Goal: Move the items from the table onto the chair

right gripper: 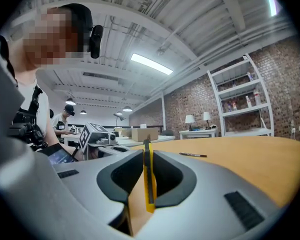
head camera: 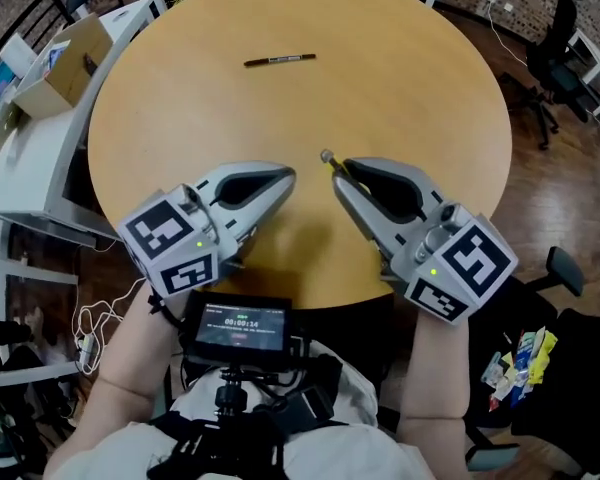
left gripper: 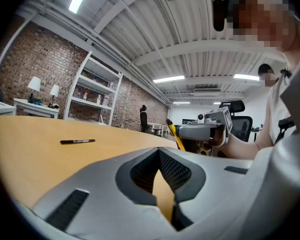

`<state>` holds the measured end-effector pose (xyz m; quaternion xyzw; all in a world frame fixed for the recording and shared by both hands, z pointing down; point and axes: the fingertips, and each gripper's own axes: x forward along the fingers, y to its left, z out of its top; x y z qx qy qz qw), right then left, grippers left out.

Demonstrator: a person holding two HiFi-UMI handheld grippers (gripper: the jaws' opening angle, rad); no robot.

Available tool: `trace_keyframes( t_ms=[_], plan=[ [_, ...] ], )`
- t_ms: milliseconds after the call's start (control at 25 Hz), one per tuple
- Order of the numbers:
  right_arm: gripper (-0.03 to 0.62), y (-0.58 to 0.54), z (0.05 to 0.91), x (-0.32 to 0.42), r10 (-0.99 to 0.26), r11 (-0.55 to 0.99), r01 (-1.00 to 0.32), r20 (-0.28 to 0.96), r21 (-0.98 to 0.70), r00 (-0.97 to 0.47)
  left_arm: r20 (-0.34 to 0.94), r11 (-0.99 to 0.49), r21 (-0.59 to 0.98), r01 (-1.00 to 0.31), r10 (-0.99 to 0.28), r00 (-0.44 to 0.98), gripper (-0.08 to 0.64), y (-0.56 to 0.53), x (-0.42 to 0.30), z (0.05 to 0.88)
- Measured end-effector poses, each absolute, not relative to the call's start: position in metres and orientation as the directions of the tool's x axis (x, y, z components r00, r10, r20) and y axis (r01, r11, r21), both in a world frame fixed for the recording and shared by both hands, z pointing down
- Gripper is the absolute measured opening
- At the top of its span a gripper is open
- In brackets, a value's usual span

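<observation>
The slim yellow stick point(right gripper: 149, 184), a pencil or craft knife, sits clenched in the right tongs point(head camera: 332, 171) over the bench's point(head camera: 410, 88) near edge. It looks light, stiff and probably slippery. A black marker point(head camera: 279, 60) lies near the far edge and is best taken mid-barrel. The left tongs point(head camera: 286, 175) are closed and empty.

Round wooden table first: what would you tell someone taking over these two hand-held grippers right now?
Left gripper: jaws together, empty, over the round wooden table.
Right gripper: shut on a slim yellow pencil-like stick, above the table's near side.
Thin black marker pen: lying on the table's far side, untouched.
Black chair at the person's right: colourful packets appear to lie on it, so part of the job looks done.
Left to do: carry the yellow stick to the chair, then fetch the pen.
</observation>
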<state>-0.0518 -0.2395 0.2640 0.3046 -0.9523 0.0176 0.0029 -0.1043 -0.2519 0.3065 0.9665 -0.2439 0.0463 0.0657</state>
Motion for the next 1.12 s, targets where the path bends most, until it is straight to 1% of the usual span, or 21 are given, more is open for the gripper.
trace_keyframes(
  t_ms=[280,640,920,1120],
  plan=[
    [0.063,-0.218,0.269,0.017,-0.698,0.715,-0.698,0.026,-0.044,-0.716,0.108,-0.931,0.115,-0.348,-0.336,0.936,0.021,-0.236,-0.039,0.305],
    [0.063,-0.160,0.268,0.113,-0.824,0.564,-0.823,0.007,-0.066,-0.566,0.105,-0.985,0.120,-0.122,-0.110,0.988,0.021,-0.189,0.064,0.300],
    [0.063,-0.098,0.273,0.192,-0.916,0.401,-0.913,-0.010,-0.078,-0.401,0.121,-0.992,0.107,0.069,0.082,0.989,0.021,-0.134,0.150,0.300],
    [0.063,-0.053,0.283,0.237,-0.954,0.300,-0.949,-0.015,-0.092,-0.300,0.130,-0.977,0.108,0.183,0.197,0.972,0.021,-0.090,0.203,0.307]
  ],
)
